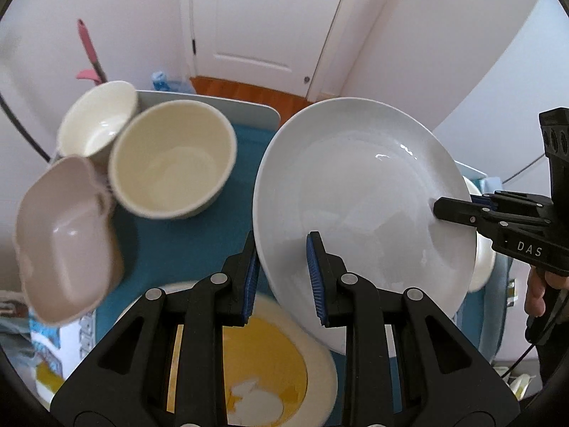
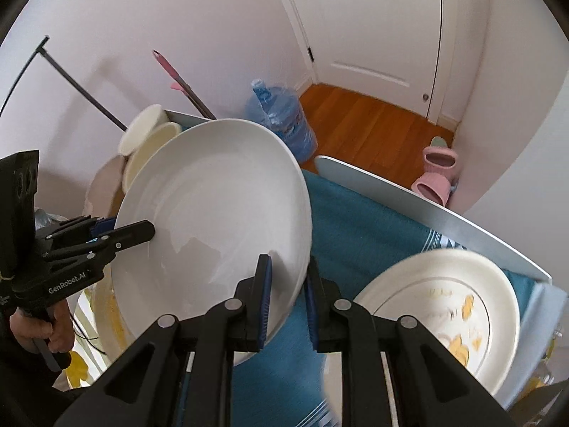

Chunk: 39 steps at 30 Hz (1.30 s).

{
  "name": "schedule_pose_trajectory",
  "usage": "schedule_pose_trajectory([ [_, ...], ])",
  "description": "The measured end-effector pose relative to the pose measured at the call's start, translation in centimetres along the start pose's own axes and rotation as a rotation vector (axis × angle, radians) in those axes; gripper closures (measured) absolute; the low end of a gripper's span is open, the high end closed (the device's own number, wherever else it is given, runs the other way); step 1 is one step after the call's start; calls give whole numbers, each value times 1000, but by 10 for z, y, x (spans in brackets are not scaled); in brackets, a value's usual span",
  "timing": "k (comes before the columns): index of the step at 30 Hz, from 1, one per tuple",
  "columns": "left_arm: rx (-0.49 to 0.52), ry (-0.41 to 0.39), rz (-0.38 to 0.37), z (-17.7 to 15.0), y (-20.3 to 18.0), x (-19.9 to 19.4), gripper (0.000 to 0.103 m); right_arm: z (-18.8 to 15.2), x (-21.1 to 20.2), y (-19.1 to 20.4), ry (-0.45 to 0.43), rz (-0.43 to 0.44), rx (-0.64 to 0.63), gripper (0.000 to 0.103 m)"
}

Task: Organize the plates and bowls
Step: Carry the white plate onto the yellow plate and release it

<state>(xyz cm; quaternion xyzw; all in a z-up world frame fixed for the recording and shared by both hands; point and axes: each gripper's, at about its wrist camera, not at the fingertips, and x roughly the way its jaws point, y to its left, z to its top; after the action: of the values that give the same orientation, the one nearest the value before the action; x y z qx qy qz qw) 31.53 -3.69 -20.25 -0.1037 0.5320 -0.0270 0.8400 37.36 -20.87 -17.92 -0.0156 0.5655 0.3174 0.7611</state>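
A large white plate (image 1: pixel 359 192) is held tilted above the blue table cloth (image 1: pixel 185 245) by both grippers. My left gripper (image 1: pixel 282 277) has its jaws around the plate's left rim. My right gripper (image 2: pixel 286 295) has its jaws around the plate's (image 2: pixel 213 206) right rim; it also shows in the left wrist view (image 1: pixel 458 210). Under the left gripper lies a plate with a yellow centre (image 1: pixel 270 366). Two cream bowls (image 1: pixel 174 160) (image 1: pixel 97 119) and a pale pink dish (image 1: pixel 64 238) stand at the left. A cream plate with yellow flowers (image 2: pixel 444 309) lies at the right.
The table has a pale raised edge (image 2: pixel 426 206). Behind it are a blue water jug (image 2: pixel 284 117), a pink-handled mop (image 2: pixel 177 78), pink slippers (image 2: pixel 437 174), a wooden floor and a white door (image 2: pixel 373 28). Packaging lies at the table's left edge (image 1: pixel 46 334).
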Motion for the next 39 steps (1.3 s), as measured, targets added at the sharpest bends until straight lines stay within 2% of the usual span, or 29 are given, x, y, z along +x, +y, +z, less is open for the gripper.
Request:
schedule_pose_trajectory([
  [7, -28, -11, 27, -40, 22, -52, 80, -37, -27, 46, -44, 44, -13, 87],
  [14, -21, 12, 52, -79, 47, -72, 80, -72, -17, 82, -27, 50, -8, 87],
  [17, -19, 25, 44, -102, 54, -68, 80, -84, -10, 93, -17, 40, 12, 87],
  [22, -1, 84, -3, -113, 78, -49, 80, -98, 5, 111, -6, 40, 89, 87],
  [30, 111, 129, -21, -116, 100, -22, 80, -101, 37, 136, 13, -95, 172, 87],
  [35, 196, 151, -34, -118, 108, -8, 80, -110, 43, 139, 4, -142, 233, 87],
  [39, 277, 158, -18, -116, 110, 1, 80, -114, 48, 143, -8, -173, 266, 87],
])
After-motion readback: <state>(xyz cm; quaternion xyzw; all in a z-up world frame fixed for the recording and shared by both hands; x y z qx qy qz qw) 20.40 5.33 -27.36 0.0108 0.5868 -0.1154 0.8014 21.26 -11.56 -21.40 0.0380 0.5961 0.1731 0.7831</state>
